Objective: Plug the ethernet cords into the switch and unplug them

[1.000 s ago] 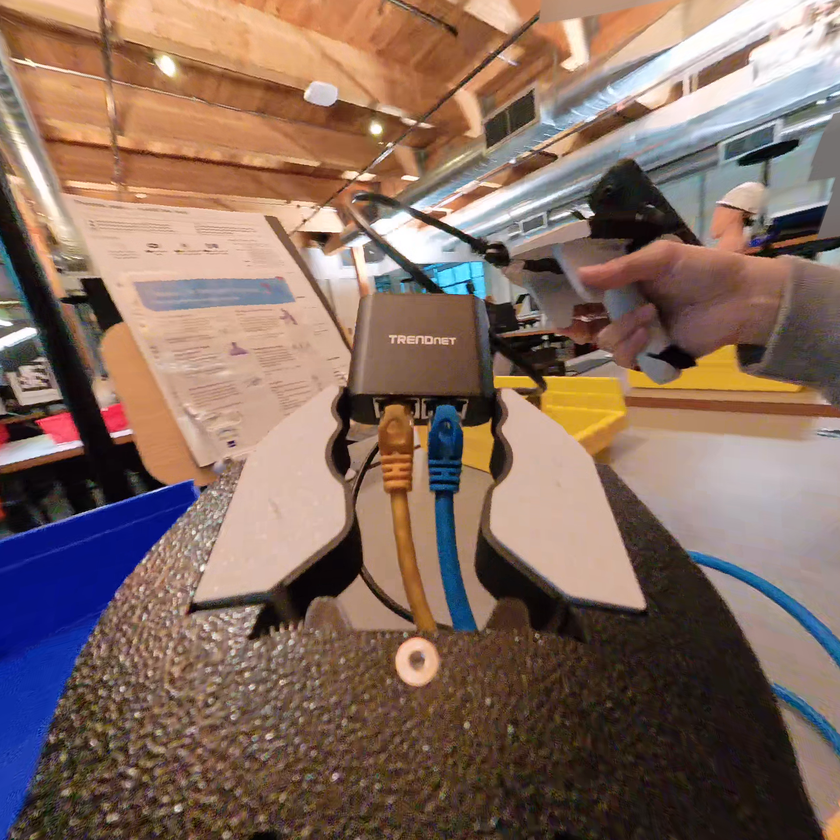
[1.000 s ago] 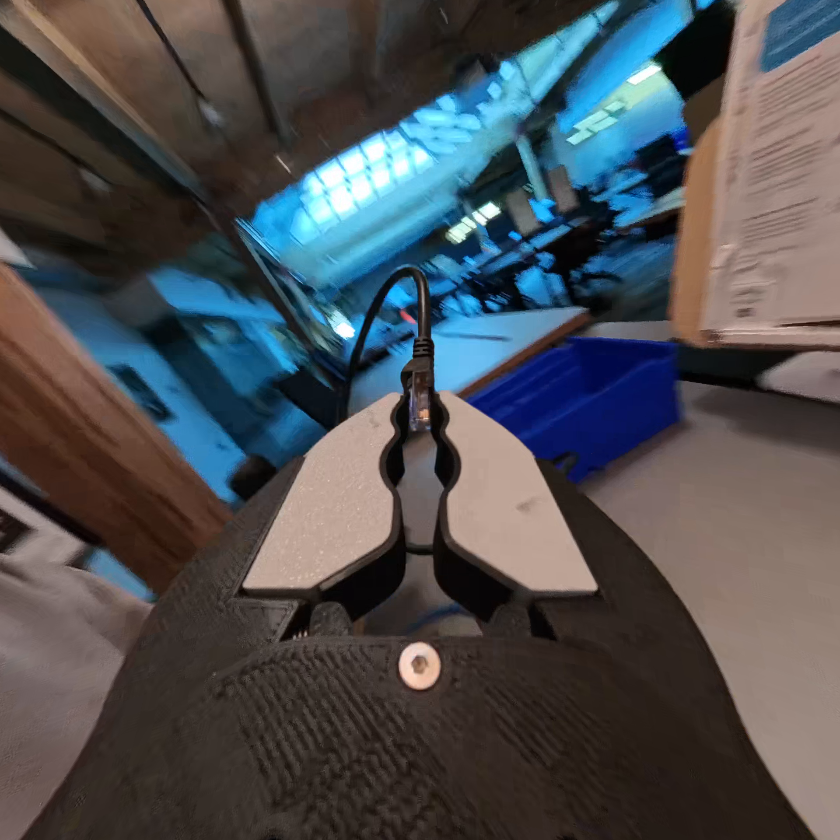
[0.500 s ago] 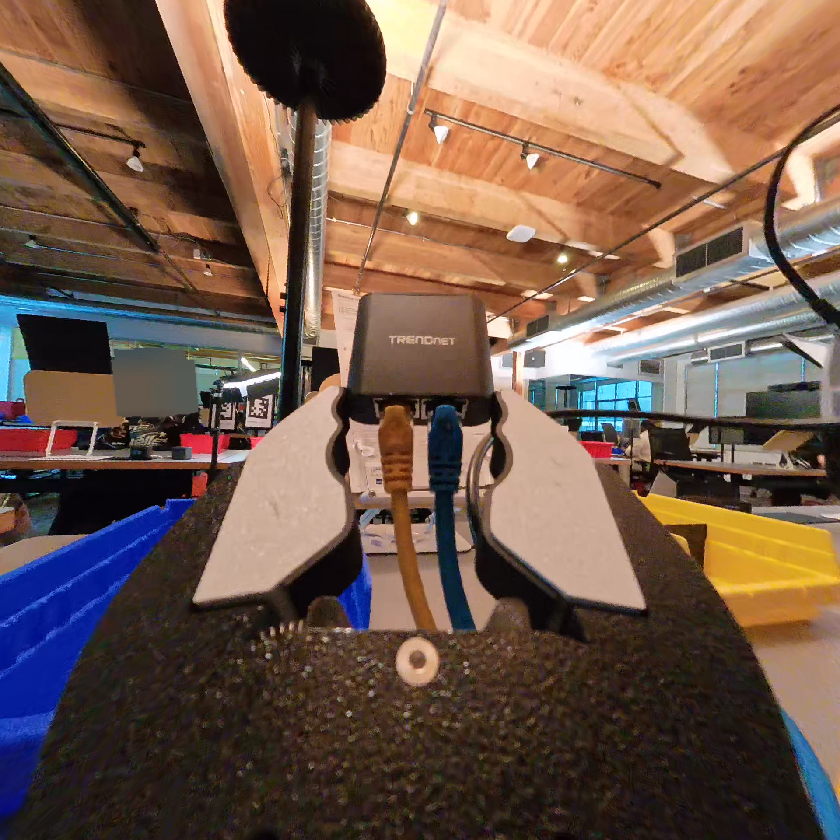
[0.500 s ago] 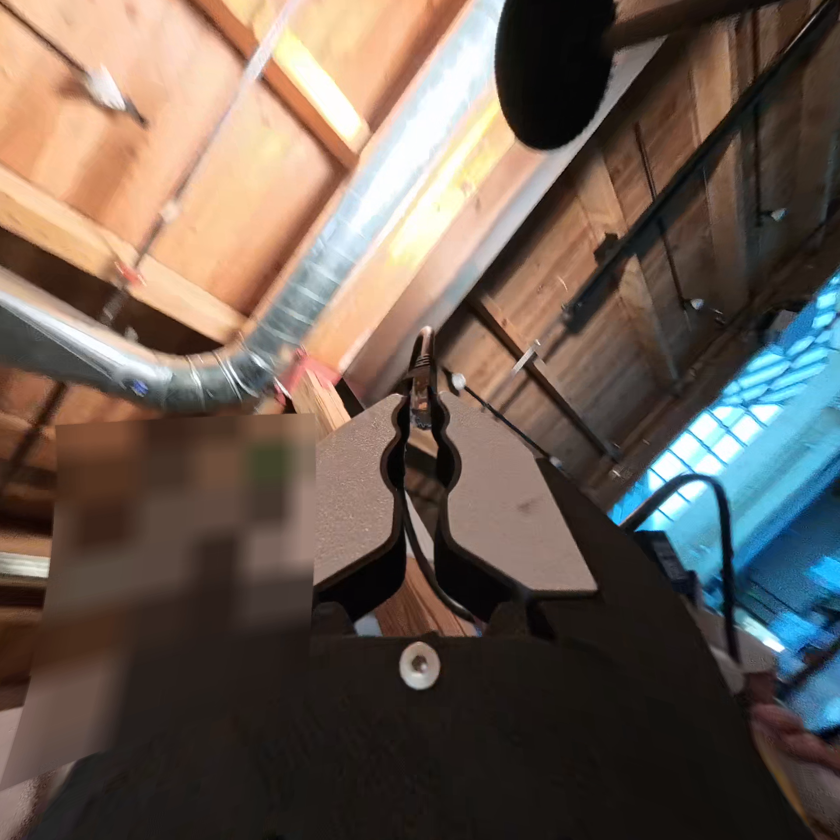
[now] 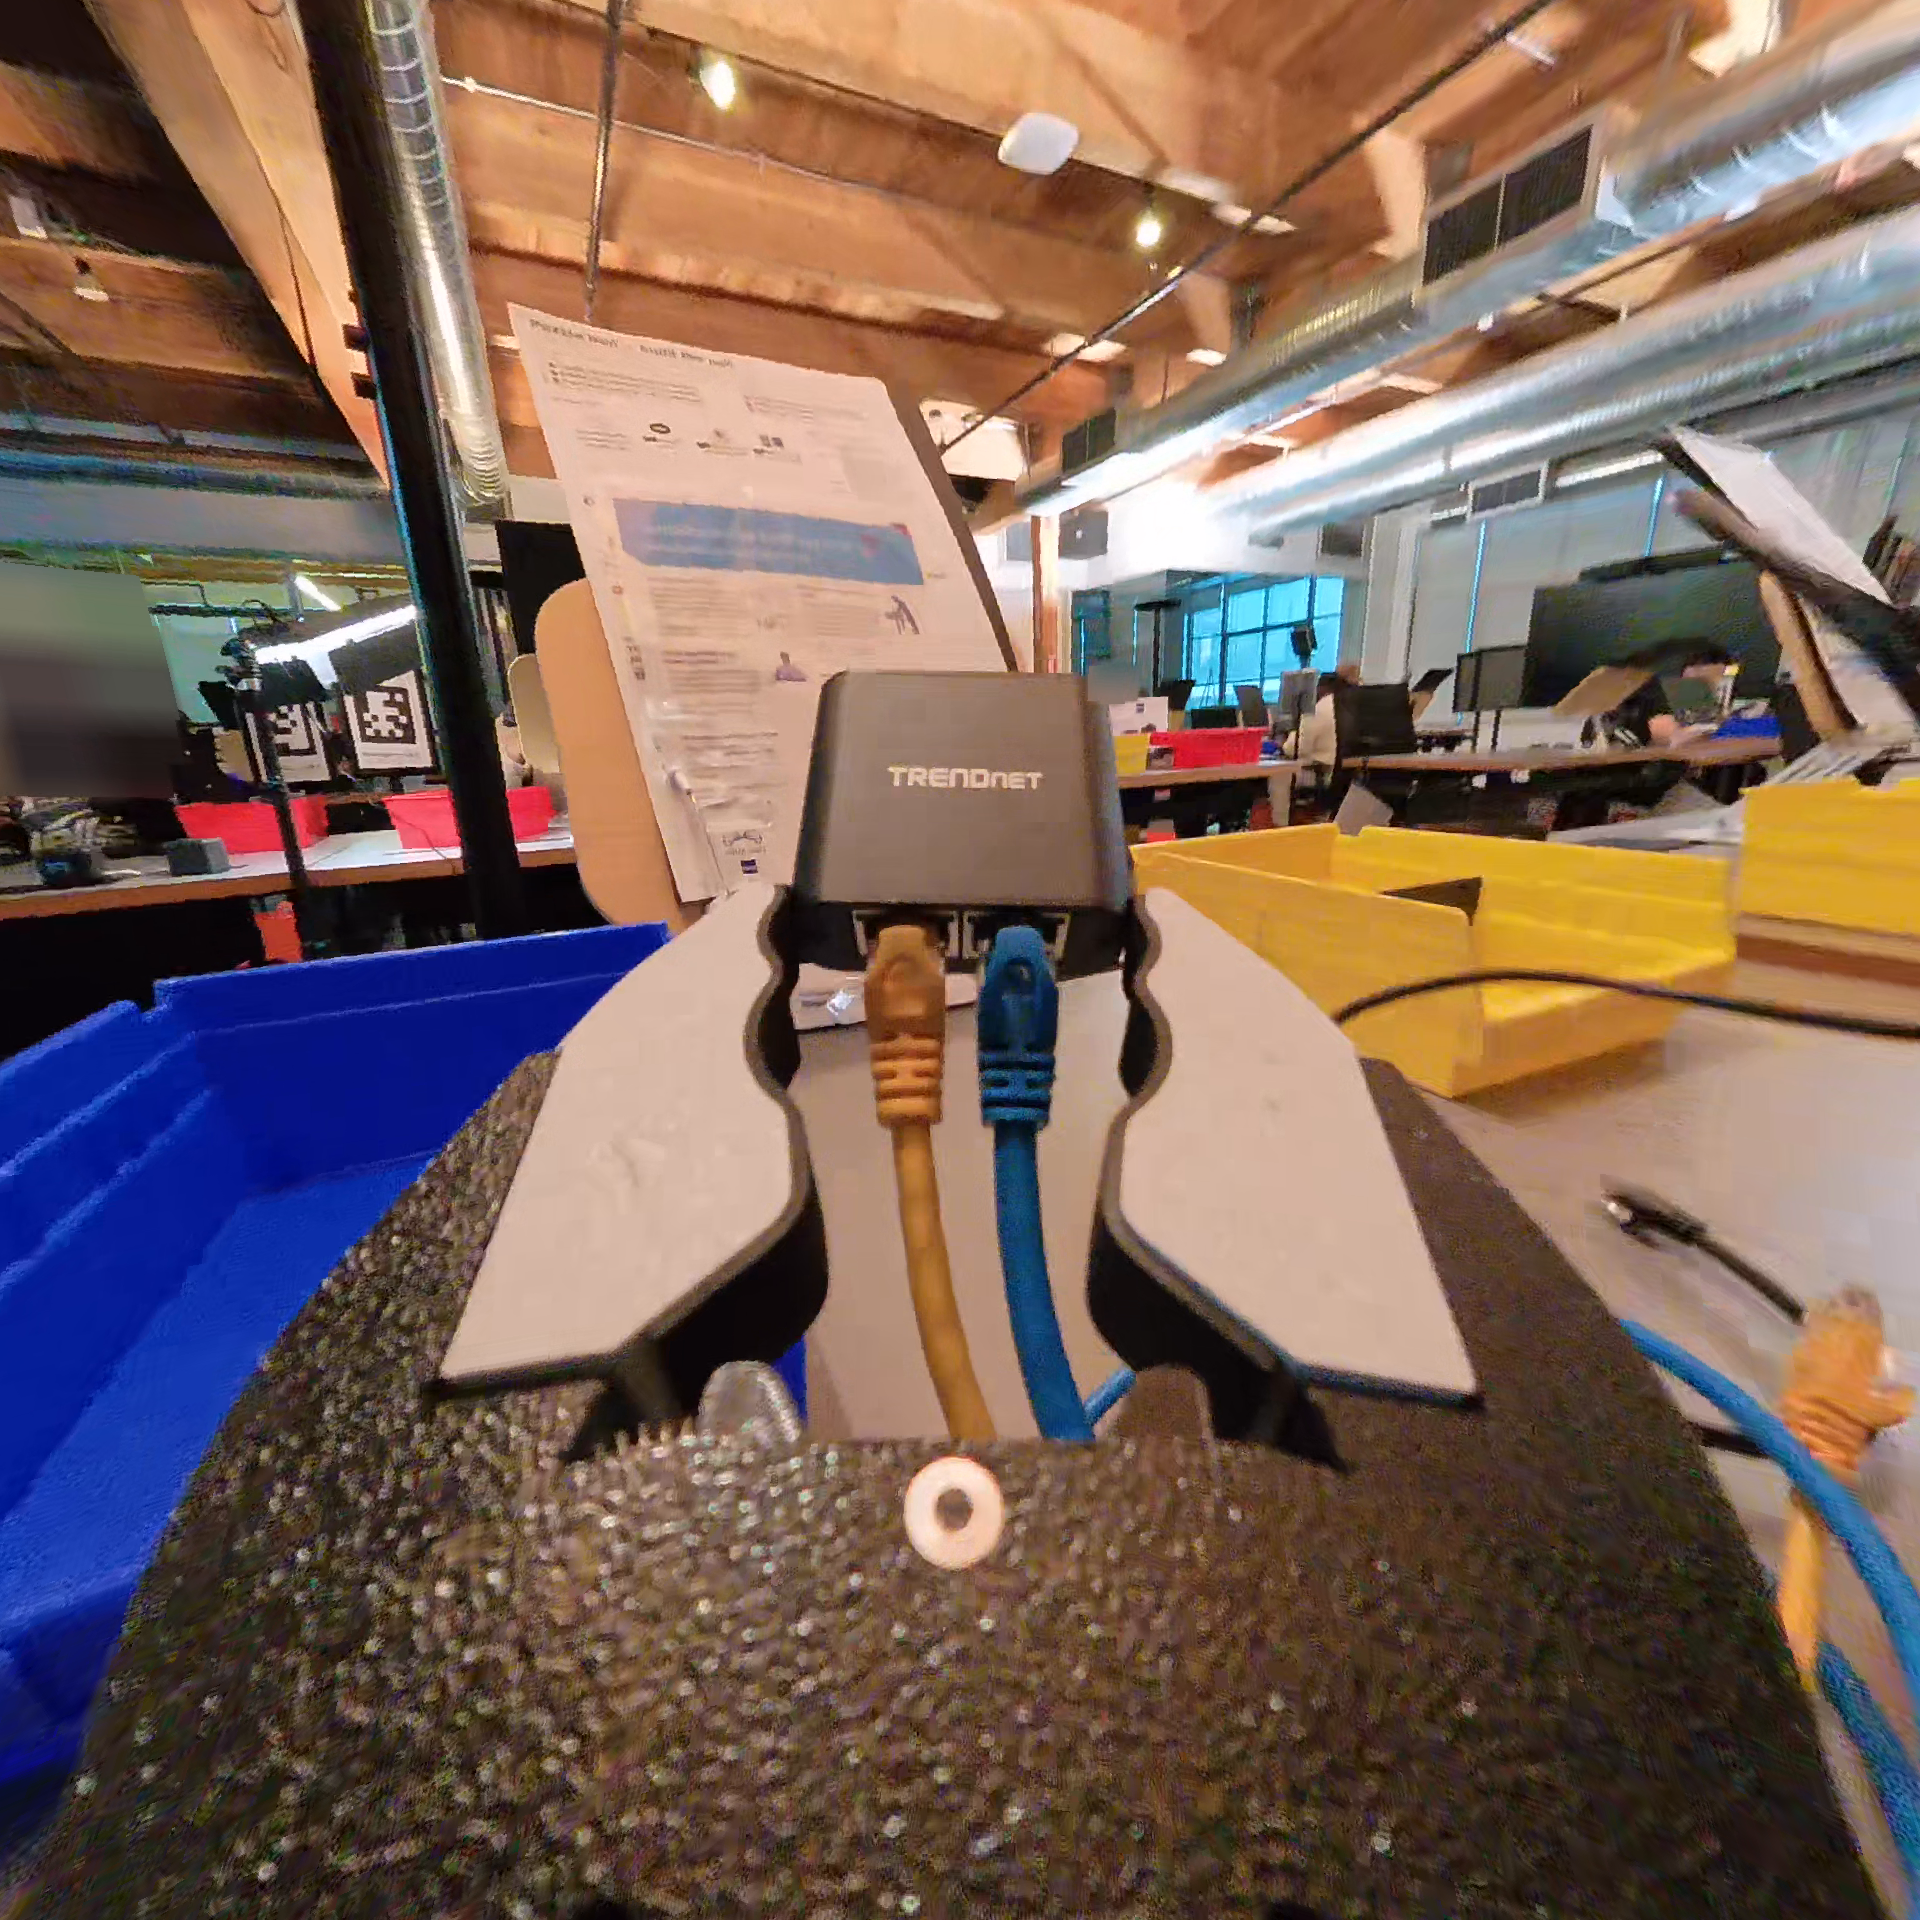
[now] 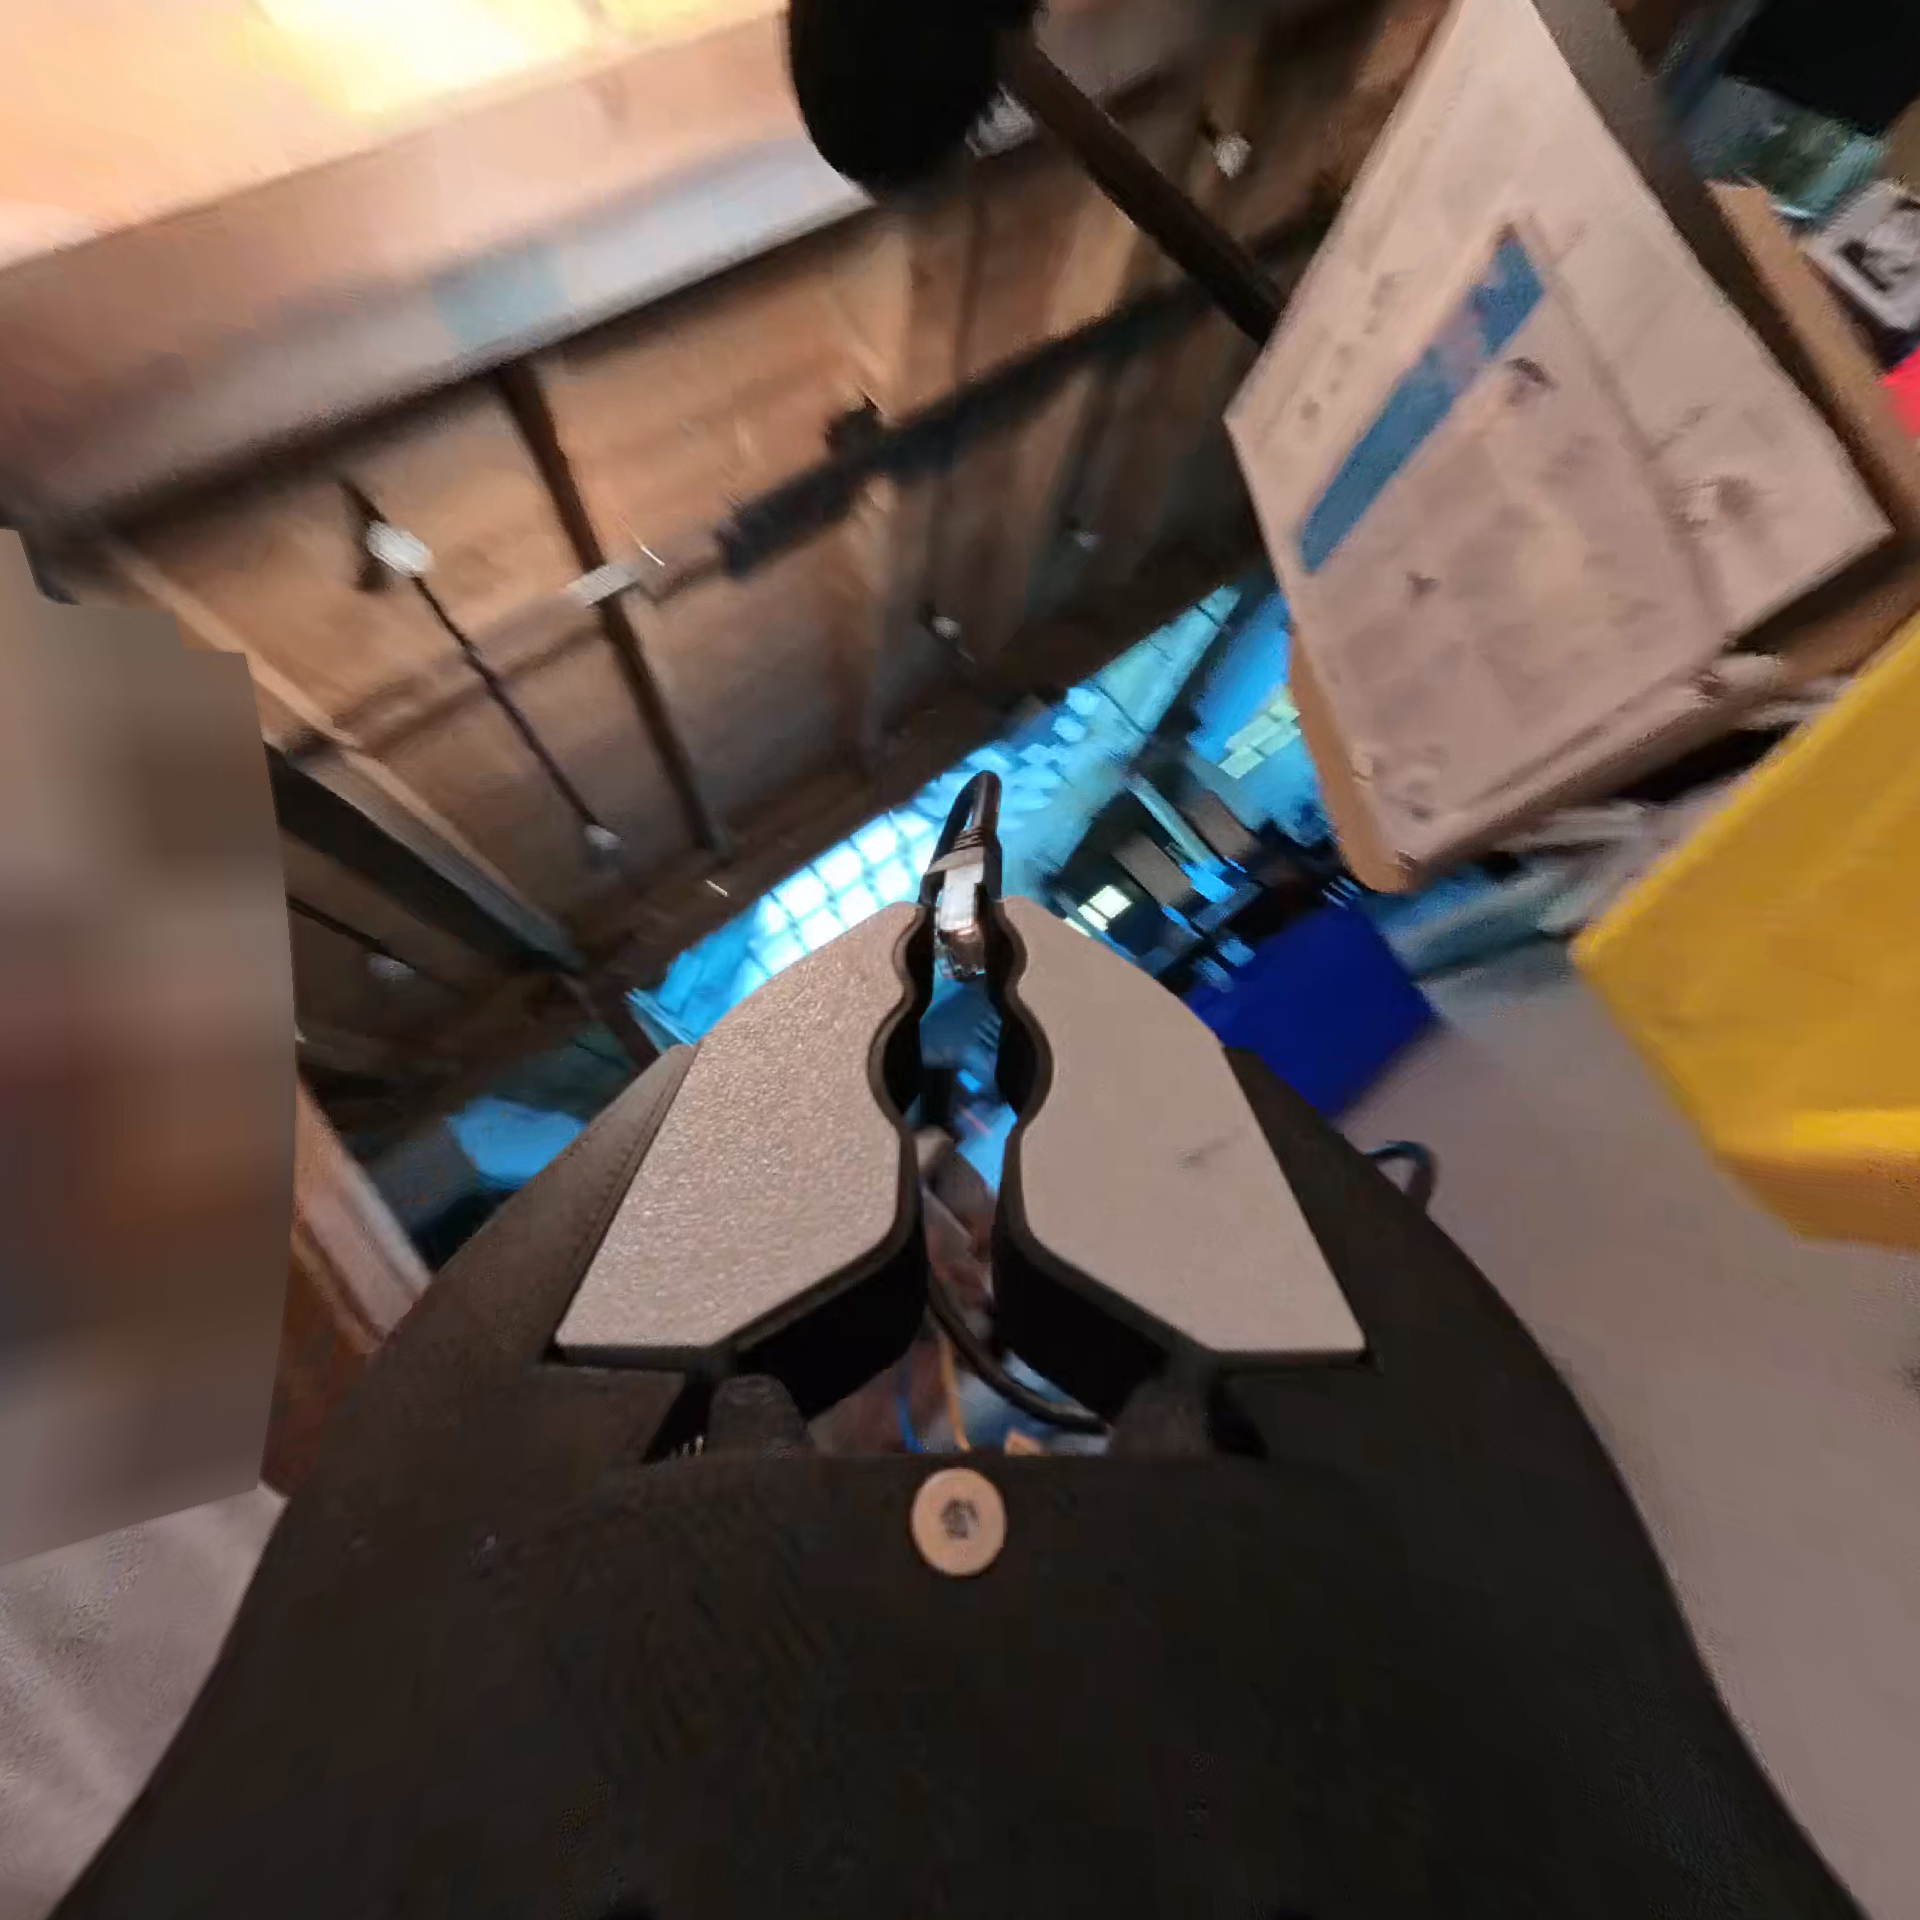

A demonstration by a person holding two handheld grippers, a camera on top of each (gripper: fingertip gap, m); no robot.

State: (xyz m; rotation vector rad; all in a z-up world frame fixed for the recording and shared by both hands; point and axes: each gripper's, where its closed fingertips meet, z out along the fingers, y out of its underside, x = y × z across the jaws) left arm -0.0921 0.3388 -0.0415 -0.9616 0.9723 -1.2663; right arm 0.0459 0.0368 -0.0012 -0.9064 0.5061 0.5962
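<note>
My left gripper (image 5: 954,920) is shut on a black switch (image 5: 961,790) and holds it up above the table, ports facing me. An orange ethernet cord (image 5: 907,1013) sits in a left port and a blue ethernet cord (image 5: 1018,1023) in the port beside it; both run back between the fingers. My right gripper (image 6: 961,920) is shut on the clear plug of a black ethernet cord (image 6: 964,914), held in the air and pointing up toward the ceiling. The black cord loops back under the fingers.
A blue bin (image 5: 208,1164) stands at the left and yellow bins (image 5: 1455,956) at the right. A printed sheet on a cardboard stand (image 5: 748,582) is behind the switch. Loose blue, orange and black cords (image 5: 1829,1403) lie on the grey table (image 5: 1621,1132) at the right.
The left gripper has tilted down and turned right with the switch, so the table and bins show again. The right gripper has swung round with the black plug still in it.
</note>
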